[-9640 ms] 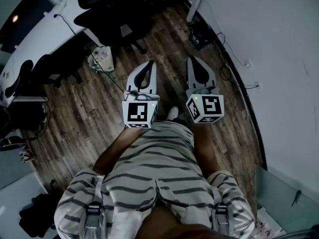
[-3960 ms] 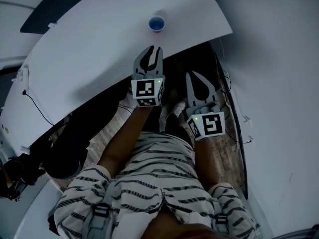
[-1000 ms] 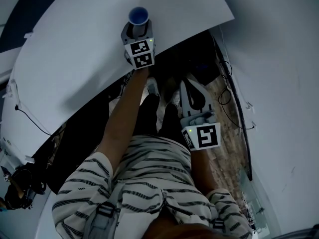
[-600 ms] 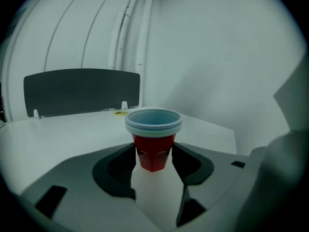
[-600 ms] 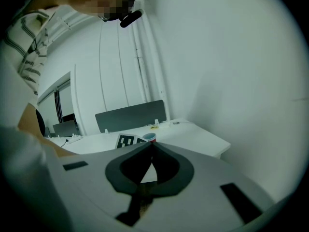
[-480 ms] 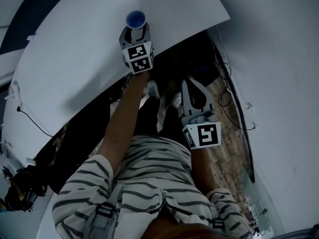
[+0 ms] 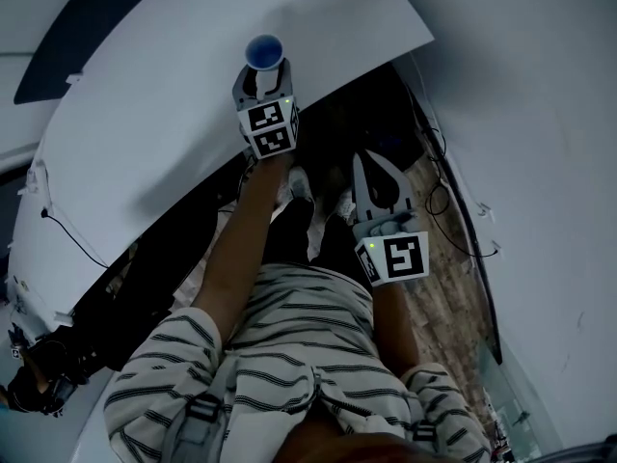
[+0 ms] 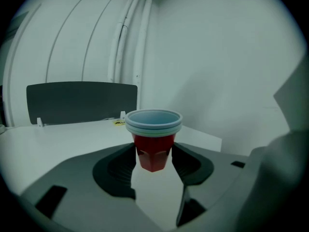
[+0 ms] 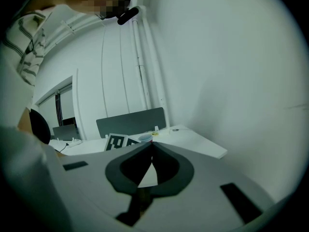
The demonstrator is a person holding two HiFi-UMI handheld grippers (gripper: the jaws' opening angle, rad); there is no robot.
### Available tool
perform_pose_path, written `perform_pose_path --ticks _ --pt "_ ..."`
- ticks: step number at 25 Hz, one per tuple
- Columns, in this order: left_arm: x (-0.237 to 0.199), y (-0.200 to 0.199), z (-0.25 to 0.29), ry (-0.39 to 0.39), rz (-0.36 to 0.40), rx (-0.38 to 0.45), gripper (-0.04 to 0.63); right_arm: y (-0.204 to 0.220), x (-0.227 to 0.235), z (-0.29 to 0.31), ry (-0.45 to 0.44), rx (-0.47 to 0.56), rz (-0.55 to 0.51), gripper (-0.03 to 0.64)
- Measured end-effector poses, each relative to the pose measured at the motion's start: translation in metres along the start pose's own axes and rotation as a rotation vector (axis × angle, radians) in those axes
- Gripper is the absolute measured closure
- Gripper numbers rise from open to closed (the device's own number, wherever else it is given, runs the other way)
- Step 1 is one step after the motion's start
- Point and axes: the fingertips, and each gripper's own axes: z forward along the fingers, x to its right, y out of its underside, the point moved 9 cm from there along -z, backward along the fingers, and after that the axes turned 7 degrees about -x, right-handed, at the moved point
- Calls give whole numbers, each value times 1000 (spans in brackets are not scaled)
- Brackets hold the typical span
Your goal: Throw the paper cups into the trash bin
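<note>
The left gripper (image 7: 263, 69) is clamped on the red paper cups (image 8: 153, 149), its jaws pressing the tapered lower wall from either side. The layered pale-blue rims suggest several nested cups rather than one, though the dim light makes that uncertain. The cups stand upright over the white table (image 7: 145, 114), near its far end, and seem to hang just clear of the surface. The right gripper (image 9: 151, 149) is closed with nothing between its jaws, held low beside the person's body off the table's edge.

The step in hand looks like the carry to the trash bin, which no view shows. To do it well:

- Keep the squeeze steady and no harder, since thin paper walls buckle.
- Keep the cups upright, because the grip sits low on the taper and a tilt could let the nested ones slide apart.
- Lift fully clear of the table edge before swinging away.
- Release only once directly above the bin's mouth.
</note>
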Motion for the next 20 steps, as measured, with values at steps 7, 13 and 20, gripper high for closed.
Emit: perform_pose_path --ticks 7,13,20 --pt "12 -24 -40 25 -15 37 345 -8 -1 -20 25 26 -2 598" --pt "27 -39 -73 55 19 67 345 -11 0 -36 31 40 24 600" --pt "44 -54 -115 105 49 97 347 -20 4 -58 64 60 21 598"
